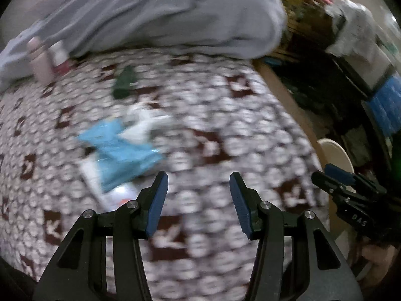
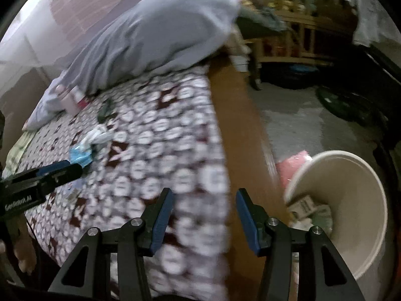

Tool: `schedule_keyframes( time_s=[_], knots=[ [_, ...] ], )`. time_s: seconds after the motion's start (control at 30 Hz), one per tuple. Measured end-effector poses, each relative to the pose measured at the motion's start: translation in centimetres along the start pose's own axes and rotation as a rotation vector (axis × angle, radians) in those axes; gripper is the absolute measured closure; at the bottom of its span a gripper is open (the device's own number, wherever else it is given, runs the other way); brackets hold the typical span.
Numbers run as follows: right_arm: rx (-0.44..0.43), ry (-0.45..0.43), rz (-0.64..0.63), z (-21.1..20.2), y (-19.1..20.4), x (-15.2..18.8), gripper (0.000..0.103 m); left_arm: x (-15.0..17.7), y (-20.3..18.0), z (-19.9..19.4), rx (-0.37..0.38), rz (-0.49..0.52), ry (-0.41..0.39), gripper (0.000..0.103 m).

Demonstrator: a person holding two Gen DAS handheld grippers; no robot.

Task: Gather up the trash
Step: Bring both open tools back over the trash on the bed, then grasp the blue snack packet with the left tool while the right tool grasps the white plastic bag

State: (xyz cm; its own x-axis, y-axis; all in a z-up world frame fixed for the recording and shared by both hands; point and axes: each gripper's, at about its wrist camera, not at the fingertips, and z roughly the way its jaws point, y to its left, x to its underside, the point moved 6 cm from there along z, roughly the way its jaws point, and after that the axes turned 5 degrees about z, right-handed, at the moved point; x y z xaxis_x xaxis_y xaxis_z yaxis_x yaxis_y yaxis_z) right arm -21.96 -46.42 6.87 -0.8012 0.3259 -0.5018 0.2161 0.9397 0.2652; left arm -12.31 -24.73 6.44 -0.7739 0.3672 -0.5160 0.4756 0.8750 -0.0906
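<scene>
I have two grippers, one in each hand. My left gripper (image 1: 199,195) has its two blue pads apart with nothing between them. My right gripper (image 2: 204,213) has its jaws opening, and nothing is between them either. Each one shows up at the edge of the other's view.

Both point down at one bed (image 1: 225,135) with a brown and white cover. One big grey blanket (image 1: 155,17) is piled at the far end.

The trash lies on the bed in a little bunch. I count one blue wrapper (image 1: 120,150), one crumpled white piece (image 1: 142,123) touching its far side, and one white flat piece (image 1: 110,190) at its near side, just left of my left gripper. One dark green scrap (image 1: 124,82) lies farther off, near the blanket. It is all blurry, so I cannot tell what each piece is.

One white bin (image 2: 351,200) stands on the floor just beside the bed's wooden edge (image 2: 240,125). There is some trash in it, but I cannot count the pieces. One pink thing (image 2: 290,168) lies behind the bin.
</scene>
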Motion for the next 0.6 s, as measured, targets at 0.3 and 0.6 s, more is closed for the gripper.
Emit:
schedule_keyframes(
  time_s=[0.3,0.6],
  knots=[
    [-0.142,0.053,-0.101,5.0,9.9,-2.7,0.053,1.7,11.5,-0.3,-0.116,-0.174,0.031,0.054],
    [-0.22,0.104,-0.247,12.6,19.8,-6.1,0.053,2.4,15.9,1.3,-0.068,-0.305,0.045,0.054]
  ],
)
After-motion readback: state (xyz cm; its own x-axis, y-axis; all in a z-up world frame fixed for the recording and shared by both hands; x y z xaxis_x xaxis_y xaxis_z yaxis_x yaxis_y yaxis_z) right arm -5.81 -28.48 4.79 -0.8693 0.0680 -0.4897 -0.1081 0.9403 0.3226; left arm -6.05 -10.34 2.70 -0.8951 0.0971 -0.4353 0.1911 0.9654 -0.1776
